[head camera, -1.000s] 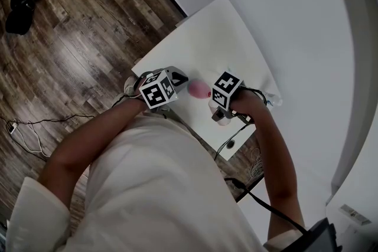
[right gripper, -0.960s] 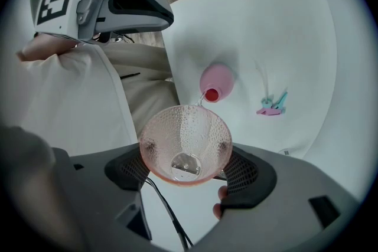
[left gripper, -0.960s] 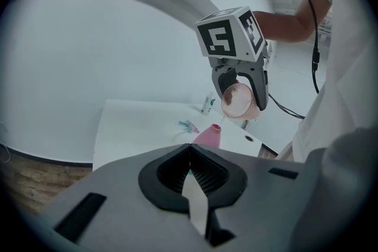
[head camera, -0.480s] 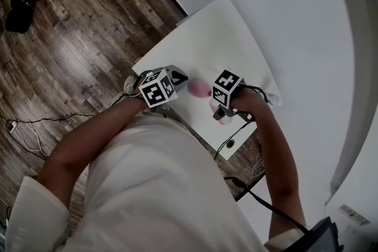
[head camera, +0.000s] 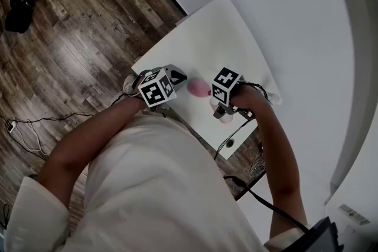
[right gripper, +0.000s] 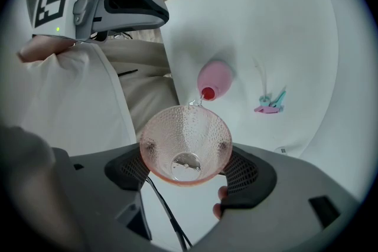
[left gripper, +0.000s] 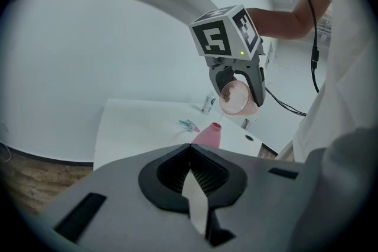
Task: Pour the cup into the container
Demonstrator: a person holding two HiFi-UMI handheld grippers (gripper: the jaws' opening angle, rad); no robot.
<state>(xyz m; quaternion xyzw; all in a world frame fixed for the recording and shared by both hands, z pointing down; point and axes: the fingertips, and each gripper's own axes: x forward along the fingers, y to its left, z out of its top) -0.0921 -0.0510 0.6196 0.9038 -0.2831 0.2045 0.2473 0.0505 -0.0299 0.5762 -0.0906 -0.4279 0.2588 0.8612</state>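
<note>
Right gripper view: right gripper (right gripper: 186, 157), jaws closed on the cup (right gripper: 185, 143), a pink dimpled glass tipped well forward with its mouth facing the camera and its lip just above the red mouth of the container (right gripper: 214, 77). The container is a pink, narrow-necked bottle standing upright on the white table (right gripper: 283, 26), between the two grippers. A thin thread of clear liquid appears to run from the cup's lip toward that mouth, and very little shows in the cup's base. Step in hand, as judged: late in the pour, nearly emptied. The next move calls for holding the lip over the small opening until the trickle ends, then righting the cup; the narrow neck leaves little margin for spill. Left gripper (left gripper: 190, 153): jaws brought together on nothing, a pale sliver in the seam that cannot be identified, held off to the near side of the container and not touching it. Other items: teal and pink clips (right gripper: 270, 102) lying beyond the container, well apart from it; small white bottle (left gripper: 208, 103) at the far table edge; cable (left gripper: 286, 107) trailing off the table. Nothing stands between cup and container.
</note>
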